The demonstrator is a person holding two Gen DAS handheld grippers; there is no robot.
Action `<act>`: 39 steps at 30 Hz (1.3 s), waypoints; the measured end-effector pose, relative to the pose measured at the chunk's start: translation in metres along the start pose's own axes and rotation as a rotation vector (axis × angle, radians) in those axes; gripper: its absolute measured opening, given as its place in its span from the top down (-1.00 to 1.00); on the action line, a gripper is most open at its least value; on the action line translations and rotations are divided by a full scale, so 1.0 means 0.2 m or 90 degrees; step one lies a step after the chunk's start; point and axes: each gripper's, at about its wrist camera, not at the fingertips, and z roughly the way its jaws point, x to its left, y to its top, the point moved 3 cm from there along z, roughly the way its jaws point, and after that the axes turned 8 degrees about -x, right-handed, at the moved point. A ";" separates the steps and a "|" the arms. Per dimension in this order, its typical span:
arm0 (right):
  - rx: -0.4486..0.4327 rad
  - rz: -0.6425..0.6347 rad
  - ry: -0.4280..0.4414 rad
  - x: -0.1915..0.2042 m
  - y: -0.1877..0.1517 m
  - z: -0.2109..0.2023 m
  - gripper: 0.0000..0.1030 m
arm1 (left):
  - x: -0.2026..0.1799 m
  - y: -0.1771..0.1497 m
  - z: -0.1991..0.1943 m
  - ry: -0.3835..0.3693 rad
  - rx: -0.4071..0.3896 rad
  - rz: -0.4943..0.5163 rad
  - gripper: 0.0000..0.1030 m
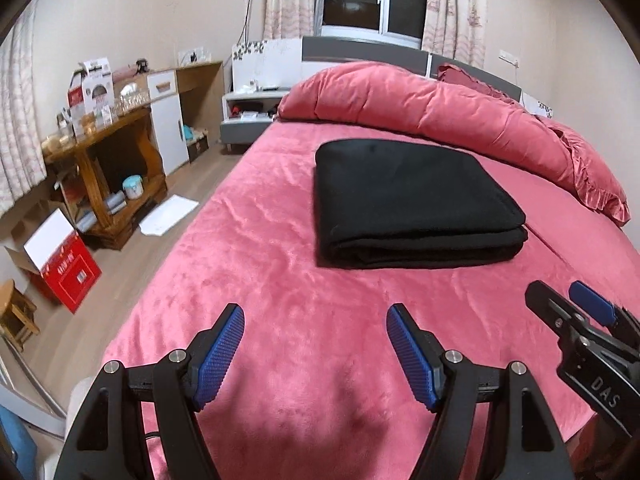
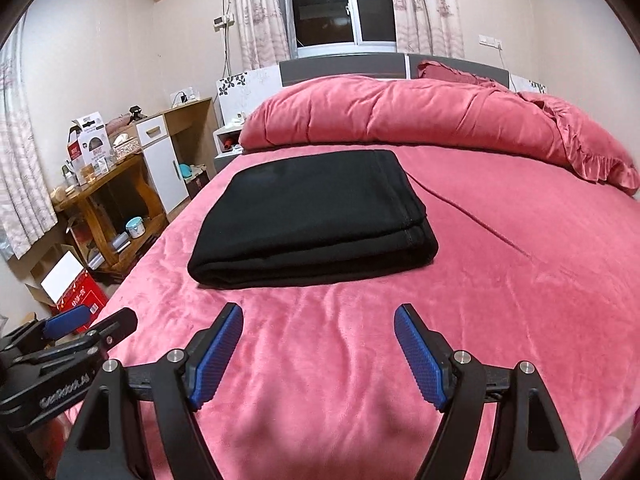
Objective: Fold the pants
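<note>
Black pants [image 1: 412, 204] lie folded into a flat rectangular stack on the pink bed [image 1: 256, 280]; they also show in the right wrist view [image 2: 312, 216]. My left gripper [image 1: 316, 320] is open and empty, held above the bed short of the pants. My right gripper [image 2: 320, 320] is open and empty, also short of the pants. The right gripper shows at the right edge of the left wrist view [image 1: 568, 300]. The left gripper shows at the left edge of the right wrist view [image 2: 92, 324].
A rolled pink duvet [image 2: 400, 116] and a frilled pillow [image 2: 592, 156] lie at the head of the bed. Left of the bed are a wooden shelf table [image 1: 100, 176], a white cabinet [image 1: 168, 128], a red box [image 1: 68, 268], papers [image 1: 170, 216] on the floor and a small stool [image 1: 16, 316].
</note>
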 end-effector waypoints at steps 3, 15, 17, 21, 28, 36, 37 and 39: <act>-0.003 -0.002 -0.001 0.01 0.00 -0.01 -0.52 | -0.01 0.01 -0.04 -0.002 -0.015 0.004 -0.46; -0.004 0.000 -0.005 -0.01 0.00 -0.02 -0.52 | -0.01 0.02 -0.07 0.003 -0.027 0.000 -0.46; -0.002 0.000 -0.005 -0.01 0.00 -0.02 -0.52 | -0.01 0.02 -0.07 0.004 -0.027 -0.003 -0.46; 0.000 0.003 -0.005 -0.01 0.00 -0.01 -0.52 | -0.01 0.01 -0.07 0.006 -0.027 -0.005 -0.45; 0.007 0.005 -0.003 -0.01 -0.02 0.00 -0.52 | 0.00 0.01 -0.06 0.004 -0.025 -0.001 -0.45; 0.011 0.009 -0.002 -0.01 -0.02 0.00 -0.52 | 0.00 0.00 -0.05 0.008 -0.019 -0.006 -0.45; 0.010 0.009 -0.002 -0.01 -0.02 0.00 -0.52 | 0.00 0.00 -0.05 0.008 -0.018 -0.005 -0.45; 0.011 0.009 -0.002 -0.01 -0.02 0.00 -0.52 | 0.00 0.00 -0.05 0.009 -0.017 -0.002 -0.45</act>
